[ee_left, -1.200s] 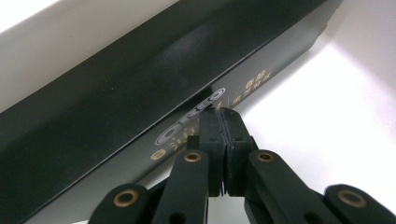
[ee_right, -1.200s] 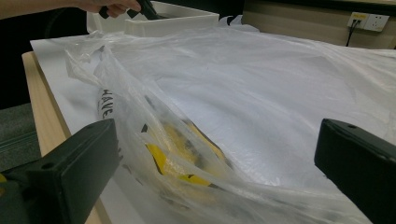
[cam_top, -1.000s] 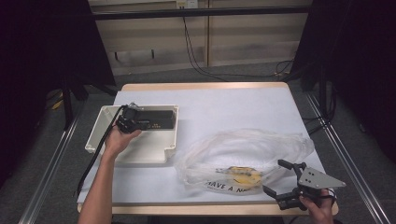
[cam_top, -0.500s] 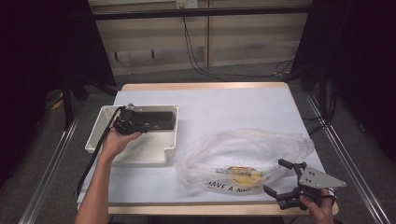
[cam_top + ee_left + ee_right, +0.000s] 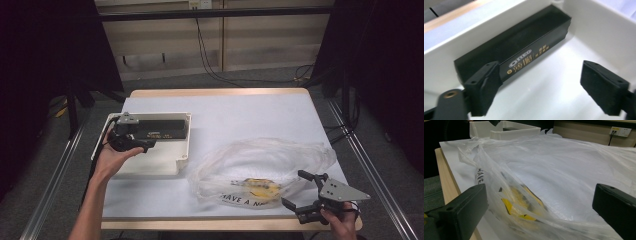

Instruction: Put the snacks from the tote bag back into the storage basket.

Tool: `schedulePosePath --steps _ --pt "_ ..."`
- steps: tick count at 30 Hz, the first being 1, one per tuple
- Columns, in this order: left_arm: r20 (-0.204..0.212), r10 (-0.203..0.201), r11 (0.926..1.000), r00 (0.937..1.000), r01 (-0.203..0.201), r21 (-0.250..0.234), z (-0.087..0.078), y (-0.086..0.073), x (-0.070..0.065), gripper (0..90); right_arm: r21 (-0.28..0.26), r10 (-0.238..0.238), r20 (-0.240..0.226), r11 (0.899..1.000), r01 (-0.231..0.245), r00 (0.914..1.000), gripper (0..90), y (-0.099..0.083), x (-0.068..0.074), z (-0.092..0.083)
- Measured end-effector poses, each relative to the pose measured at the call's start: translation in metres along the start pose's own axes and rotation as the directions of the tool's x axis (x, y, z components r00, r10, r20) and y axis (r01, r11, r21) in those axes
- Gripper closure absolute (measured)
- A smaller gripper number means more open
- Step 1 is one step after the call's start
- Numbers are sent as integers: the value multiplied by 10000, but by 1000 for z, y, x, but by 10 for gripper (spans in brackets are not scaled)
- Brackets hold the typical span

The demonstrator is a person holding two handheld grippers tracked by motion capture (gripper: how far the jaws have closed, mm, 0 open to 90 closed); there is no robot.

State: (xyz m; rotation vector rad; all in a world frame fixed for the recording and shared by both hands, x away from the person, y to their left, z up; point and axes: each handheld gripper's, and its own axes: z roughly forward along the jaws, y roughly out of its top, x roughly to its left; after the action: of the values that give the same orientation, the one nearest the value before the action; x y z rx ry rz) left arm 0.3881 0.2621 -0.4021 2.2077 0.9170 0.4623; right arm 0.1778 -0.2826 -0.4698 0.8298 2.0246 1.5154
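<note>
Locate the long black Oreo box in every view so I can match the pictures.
High view: long black cardboard Oreo box lies along the far wall of the white plastic tray, left of centre.
Left gripper view: centre, running diagonally.
Right gripper view: dark sliver at top.
Shared landmark: the tray.

Between the left gripper's fingers lies a smooth, matt black cardboard box in a smooth white plastic tray. Between the right gripper's fingers sits a thin, shiny, crinkly plastic bag.
</note>
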Motion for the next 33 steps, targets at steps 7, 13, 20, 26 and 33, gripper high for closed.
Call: schedulePosePath --steps 7,13,20,26,33 --pt "-85 -9 9994 10000 6 -356 -25 -10 -3 81 118 2 -47 9999 -2 10000 0 1 0 -2" --pt "43 175 9985 9998 -172 -513 -41 -24 -13 54 32 -14 70 10000 14 10000 0 0 -1 -3" --pt "-311 -186 9970 9993 162 -757 -56 -38 -28 36 47 -25 137 10000 25 9999 0 1 0 -2" --pt "-619 -457 9952 9970 401 -891 -67 -57 -42 37 27 9 210 10000 -9 9998 0 1 -1 -4" --pt "-436 -787 9883 9959 723 -1342 -64 -70 -67 36 204 -52 1 9998 52 10000 0 1 -2 -3"
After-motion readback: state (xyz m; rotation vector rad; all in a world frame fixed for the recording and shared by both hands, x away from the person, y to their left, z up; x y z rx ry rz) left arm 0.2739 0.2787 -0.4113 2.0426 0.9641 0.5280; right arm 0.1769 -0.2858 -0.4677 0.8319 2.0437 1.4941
